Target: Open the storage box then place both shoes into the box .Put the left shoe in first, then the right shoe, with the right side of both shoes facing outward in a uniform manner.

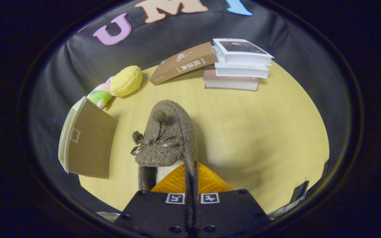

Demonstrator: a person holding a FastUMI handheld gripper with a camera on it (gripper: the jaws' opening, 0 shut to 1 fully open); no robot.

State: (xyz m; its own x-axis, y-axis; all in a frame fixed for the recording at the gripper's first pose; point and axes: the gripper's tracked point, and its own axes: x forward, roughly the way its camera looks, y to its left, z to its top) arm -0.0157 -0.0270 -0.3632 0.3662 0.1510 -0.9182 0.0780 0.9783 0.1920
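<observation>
the hand-held gripper [192, 172] has its fingers pressed close together, pinching the heel-side rim of a fuzzy brown shoe [165, 138], a slipper with a ribbon bow and pompoms. the shoe reaches straight ahead of the fingers, its long axis in line with them, toe pointing away toward the stack of books [240, 64] at the far side of the bench [260, 132]. it looks lifted, or at least tipped up off the bench, though that is hard to tell for sure. the storage box [88, 142] stands to the left of the shoe, near but apart, with a flat panel facing this way; whether it is open cannot be told from here. judging by this, the carry must swing left, and the shoe's axis will want turning so its right side faces outward. a plush toy [117, 86] lies beyond the box.
</observation>
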